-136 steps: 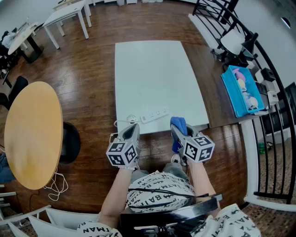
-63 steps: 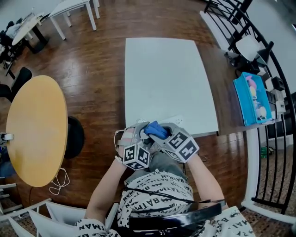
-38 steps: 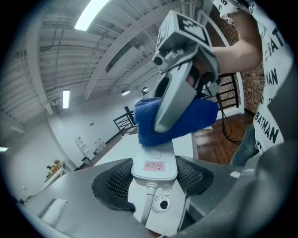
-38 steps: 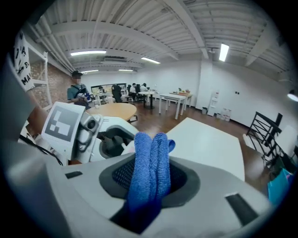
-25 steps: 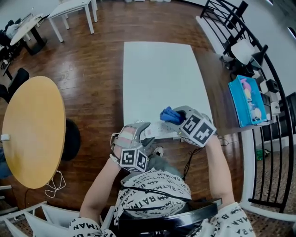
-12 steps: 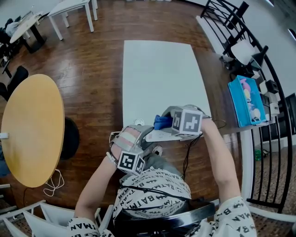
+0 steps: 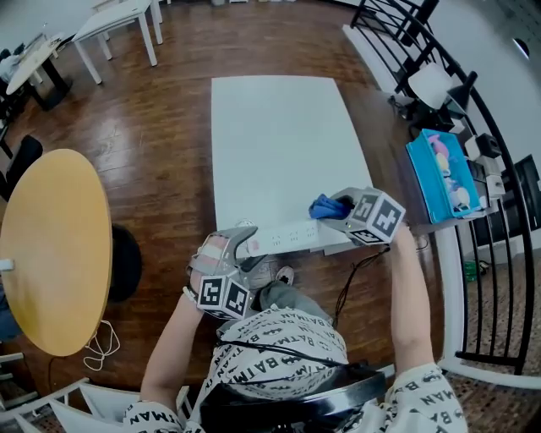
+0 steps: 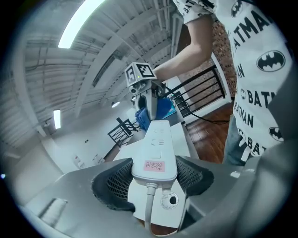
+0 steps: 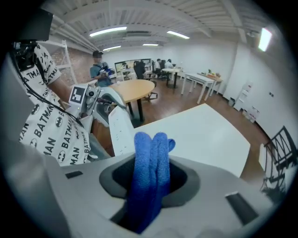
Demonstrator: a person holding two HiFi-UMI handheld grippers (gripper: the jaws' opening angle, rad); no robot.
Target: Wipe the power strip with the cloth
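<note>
left hand-held gripper (image 8: 153, 175): clamped on the cord end of the power strip (image 8: 157, 142), holding it up over the bench (image 7: 279, 135) near edge
right hand-held gripper (image 7: 336, 211): pinching the blue cloth (image 9: 148, 172) by the strip's far end, contact unclear tbh
step: mid-wipe, I'd say
next: probably press the cloth down and drag it along the top, strip kept steady

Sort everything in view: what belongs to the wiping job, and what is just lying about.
Job: power strip, held in left gripper; blue cloth, held in right gripper.
Lying about: round wooden table, blue bin, white desk.
</note>
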